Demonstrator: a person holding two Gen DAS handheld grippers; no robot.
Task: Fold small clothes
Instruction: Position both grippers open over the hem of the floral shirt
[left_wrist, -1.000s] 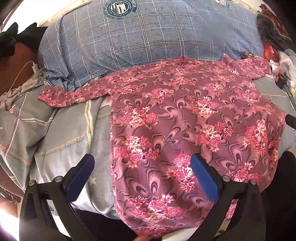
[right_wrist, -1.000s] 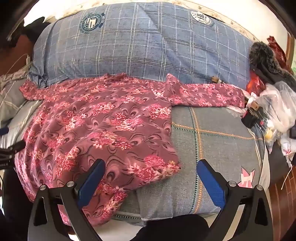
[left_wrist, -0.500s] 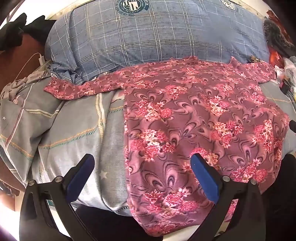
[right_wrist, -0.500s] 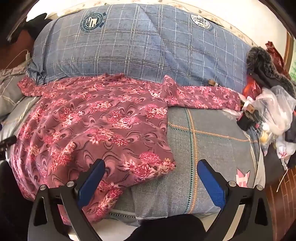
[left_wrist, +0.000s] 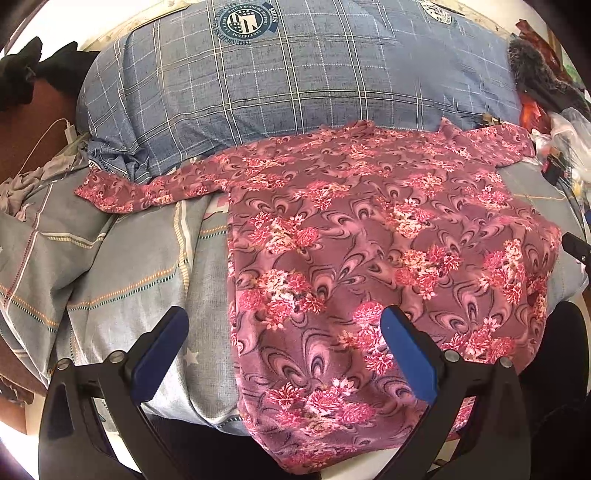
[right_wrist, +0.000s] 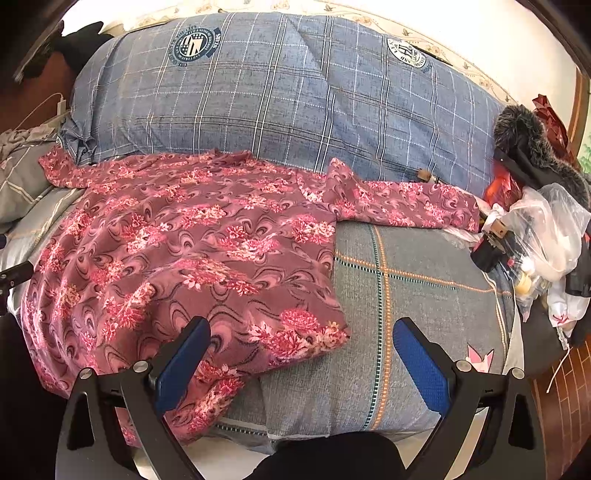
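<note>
A pink floral long-sleeved top (left_wrist: 369, 240) lies spread flat on the bed, both sleeves stretched out sideways, its hem hanging over the near edge. It also shows in the right wrist view (right_wrist: 192, 251). My left gripper (left_wrist: 284, 339) is open and empty, hovering above the top's lower left edge. My right gripper (right_wrist: 301, 354) is open and empty, above the top's lower right corner (right_wrist: 332, 336).
A large blue plaid pillow (left_wrist: 295, 81) lies behind the top. The grey plaid bedsheet (right_wrist: 424, 280) covers the bed. A plastic bag (right_wrist: 546, 229), a fur-trimmed garment (right_wrist: 528, 147) and clutter sit at the right. A white charger cable (left_wrist: 55, 129) lies at the left.
Both grippers have shifted slightly; the left view has moved left, showing more of the left sleeve and sheet. The top has not moved. Both grippers stay open.
</note>
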